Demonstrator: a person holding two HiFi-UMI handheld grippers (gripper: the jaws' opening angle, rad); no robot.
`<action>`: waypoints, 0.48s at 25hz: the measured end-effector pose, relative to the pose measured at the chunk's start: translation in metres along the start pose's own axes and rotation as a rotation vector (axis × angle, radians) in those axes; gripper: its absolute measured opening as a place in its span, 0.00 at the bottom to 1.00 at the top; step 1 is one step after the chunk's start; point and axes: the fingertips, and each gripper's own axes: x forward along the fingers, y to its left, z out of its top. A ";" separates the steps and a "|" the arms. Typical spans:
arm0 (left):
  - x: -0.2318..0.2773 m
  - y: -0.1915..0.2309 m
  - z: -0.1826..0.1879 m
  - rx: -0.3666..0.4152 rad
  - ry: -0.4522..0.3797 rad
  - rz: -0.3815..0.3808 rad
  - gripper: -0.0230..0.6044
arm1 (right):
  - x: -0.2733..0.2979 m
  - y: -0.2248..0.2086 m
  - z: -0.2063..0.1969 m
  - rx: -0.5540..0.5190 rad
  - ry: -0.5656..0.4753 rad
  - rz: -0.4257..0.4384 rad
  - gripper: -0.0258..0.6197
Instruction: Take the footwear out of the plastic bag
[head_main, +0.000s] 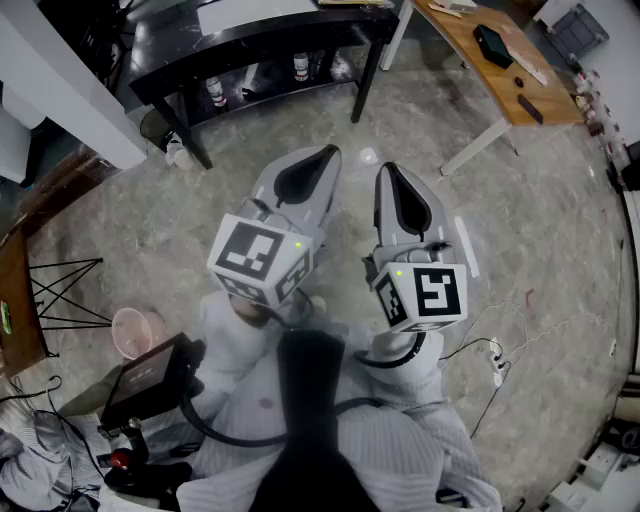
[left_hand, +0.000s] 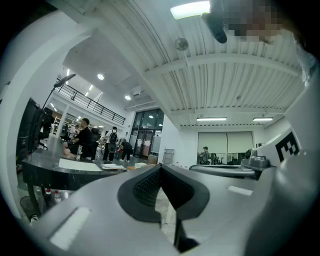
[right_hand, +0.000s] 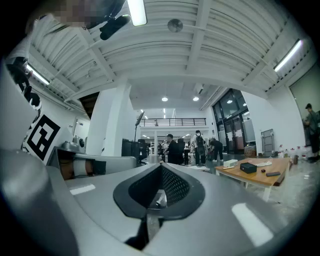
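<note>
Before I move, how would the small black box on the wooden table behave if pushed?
The small black rectangular box looks hard-sided and squat, so it would probably slide flat rather than roll or tip. The light wooden table has a smooth-looking top, so it may skid easily. Its weight cannot be judged from here.

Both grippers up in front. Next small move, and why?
Probably turn to find the bag first: left gripper and right gripper are shut, empty, held over the floor; no bag or footwear shows in any view.
</note>
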 end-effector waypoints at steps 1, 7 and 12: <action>0.001 -0.001 0.000 0.001 0.001 -0.001 0.03 | 0.000 -0.001 0.000 -0.001 0.002 -0.001 0.06; 0.013 -0.003 0.001 0.010 0.006 0.002 0.03 | 0.008 -0.008 0.002 -0.002 0.012 0.002 0.06; 0.032 -0.003 -0.009 0.011 0.011 0.024 0.03 | 0.012 -0.029 -0.008 0.015 0.020 0.002 0.06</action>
